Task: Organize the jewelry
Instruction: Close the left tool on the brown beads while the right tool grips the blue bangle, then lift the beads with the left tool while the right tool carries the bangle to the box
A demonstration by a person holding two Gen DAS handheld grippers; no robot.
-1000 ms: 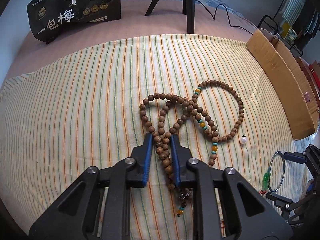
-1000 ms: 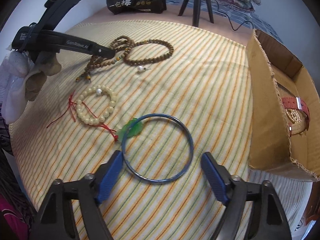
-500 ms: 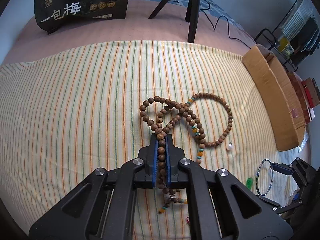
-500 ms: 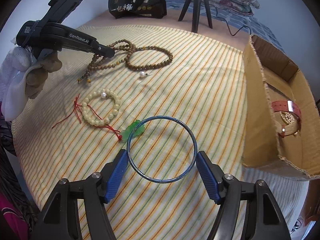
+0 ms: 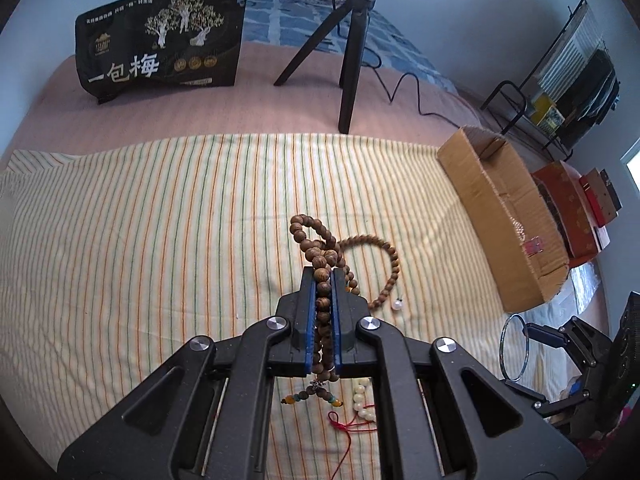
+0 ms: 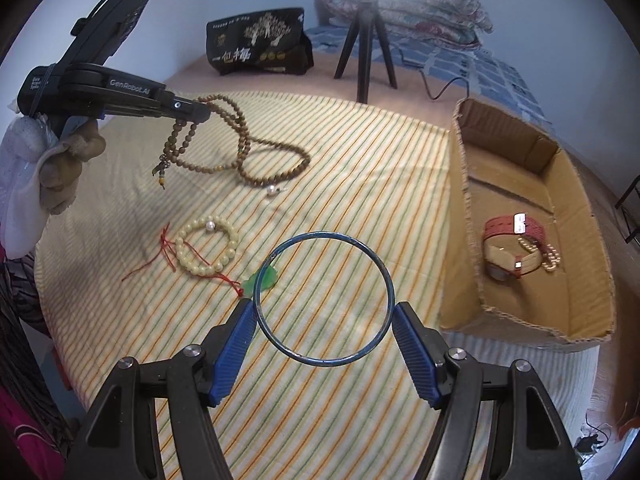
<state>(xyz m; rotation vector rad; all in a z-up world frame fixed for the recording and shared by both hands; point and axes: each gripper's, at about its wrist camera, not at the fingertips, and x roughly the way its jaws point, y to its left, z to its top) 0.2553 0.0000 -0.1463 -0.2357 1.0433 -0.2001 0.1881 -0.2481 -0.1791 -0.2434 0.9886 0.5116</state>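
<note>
left claw (image 6: 202, 114): clamped on the wooden bead strand (image 5: 323, 300), blue pads pressed together on the beads, held by a gloved hand (image 6: 66, 160) at the far left of the right wrist view
wooden bead strand: partly lifted off the striped cloth (image 5: 160, 220); one loop sticks up past the claw tips, the tassel end with coloured beads hangs below the pads, the rest trails down and lies in a loop on the cloth
pearl (image 6: 273, 190): small, lying on the cloth just beside the resting loop of wooden beads
cream bead bracelet (image 6: 208, 246): flat on the cloth with a red cord (image 6: 160, 248) trailing from it, nearer the camera than the wooden beads
green pendant (image 6: 262, 283): on the cloth at the end of the red cord, seen behind the bangle rim
right claw (image 6: 324, 334): clamped on the blue bangle (image 6: 324, 298), one pad on each outer side of the ring, which is raised above the cloth
cardboard box (image 6: 460, 216): open, at the right edge of the cloth; holds a red-strapped watch (image 6: 508, 248) and a string of small pearls (image 6: 550, 258)
background: black printed bag (image 5: 160, 44) and a black tripod (image 5: 352, 48) on the bed beyond the cloth
</note>
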